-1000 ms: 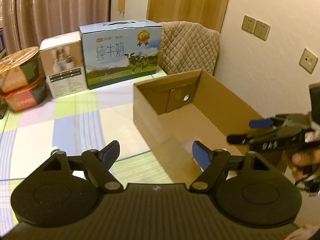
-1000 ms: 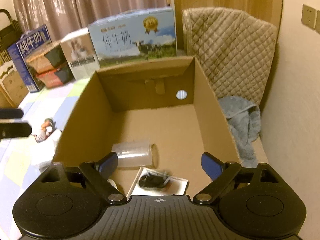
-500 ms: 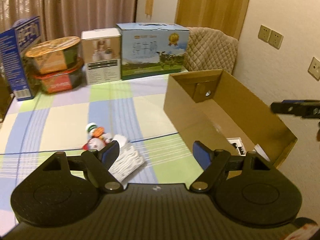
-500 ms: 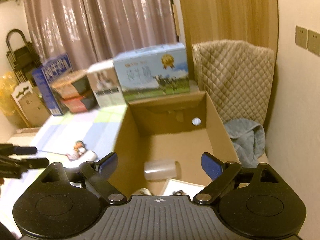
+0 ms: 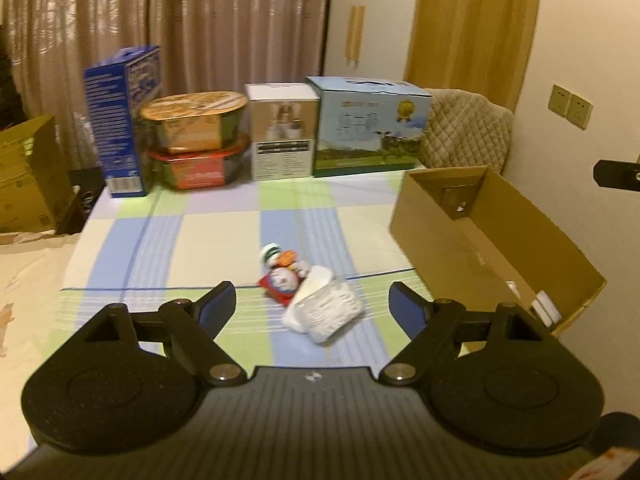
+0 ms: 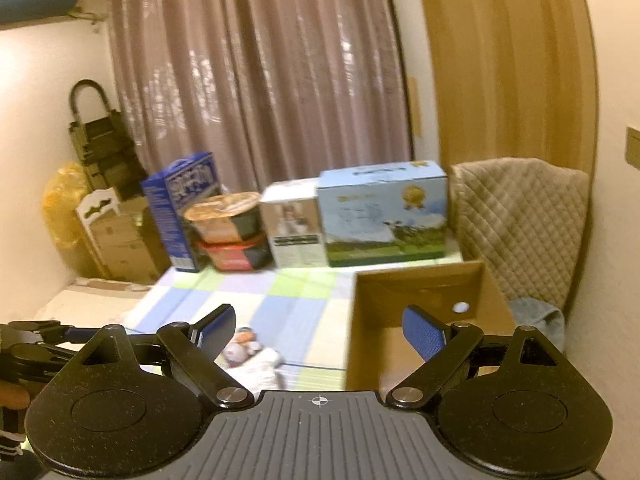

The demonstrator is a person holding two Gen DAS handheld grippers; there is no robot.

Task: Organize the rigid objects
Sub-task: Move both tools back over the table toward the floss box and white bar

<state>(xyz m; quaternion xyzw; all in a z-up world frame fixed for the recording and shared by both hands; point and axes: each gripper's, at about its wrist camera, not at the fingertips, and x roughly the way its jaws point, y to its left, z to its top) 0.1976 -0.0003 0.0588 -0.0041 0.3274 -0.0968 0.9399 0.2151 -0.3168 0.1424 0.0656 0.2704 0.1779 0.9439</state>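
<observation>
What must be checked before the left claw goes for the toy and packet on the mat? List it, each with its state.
1. Left claw empty, jaws apart after just opening wider: ok.
2. Right claw empty, jaws apart: ok.
3. Small toy figure in view on the checked mat: ok.
4. White packet apart from the toy: not ok, it lies against it.
5. Cardboard box open on top to receive things: ok.
6. Free room left on the box floor: cannot tell, its near end is hidden.
</observation>
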